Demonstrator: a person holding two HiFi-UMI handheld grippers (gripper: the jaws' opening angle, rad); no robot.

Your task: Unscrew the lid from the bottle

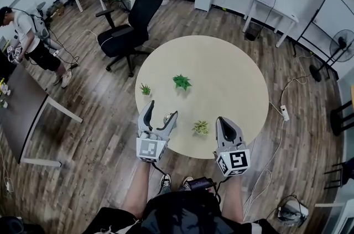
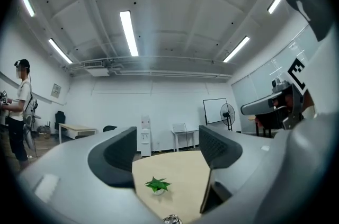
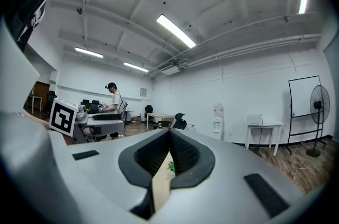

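A small bottle (image 1: 167, 117) with a shiny top stands near the front edge of the round pale table (image 1: 221, 78). My left gripper (image 1: 162, 108) is open, its two jaws set either side of the bottle without touching it. In the left gripper view only the bottle's shiny top (image 2: 170, 219) shows at the bottom edge, below the open left gripper (image 2: 167, 149). My right gripper (image 1: 222, 120) is shut and empty, hovering over the table's front right, apart from the bottle. The right gripper view shows the shut right gripper (image 3: 169, 134) with jaws pressed together.
Three small potted plants sit on the table: one green (image 1: 181, 82), one at the left edge (image 1: 145, 89), one yellowish (image 1: 201, 127) between my grippers. A black office chair (image 1: 130, 22) stands behind the table. A person (image 1: 27, 34) stands at the far left by a dark desk (image 1: 22, 105).
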